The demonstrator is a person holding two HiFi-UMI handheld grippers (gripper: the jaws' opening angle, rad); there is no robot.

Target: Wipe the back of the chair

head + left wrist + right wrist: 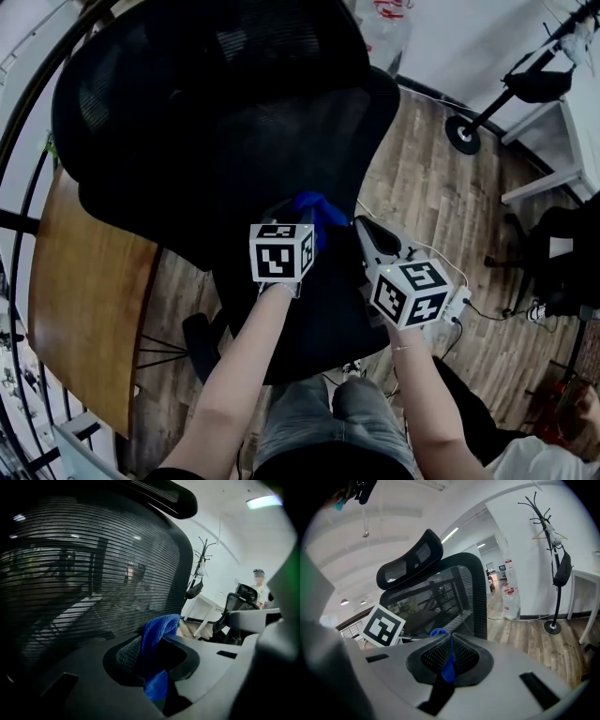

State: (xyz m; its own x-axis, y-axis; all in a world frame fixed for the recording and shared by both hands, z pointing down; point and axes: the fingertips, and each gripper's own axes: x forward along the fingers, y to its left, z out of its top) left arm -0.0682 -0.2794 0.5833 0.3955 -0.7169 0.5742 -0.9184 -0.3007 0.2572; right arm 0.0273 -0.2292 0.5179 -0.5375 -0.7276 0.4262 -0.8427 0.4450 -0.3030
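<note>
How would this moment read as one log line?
left gripper shut on blue cloth | right gripper shut on blue cloth | blue cloth near chair back

We see a wood-plank floor [441, 187] carrying the black mesh chair [234, 112], whose dark foot rests on the boards just beside a brown wooden table [84, 300] at the left. Farther off on the planks stand the round black base of a coat stand [462, 134] and the white frame of a second table [544, 185]. By the wall stands a plastic water jug [511, 603], and a thin cable [506, 618] lies along the boards near it.
</note>
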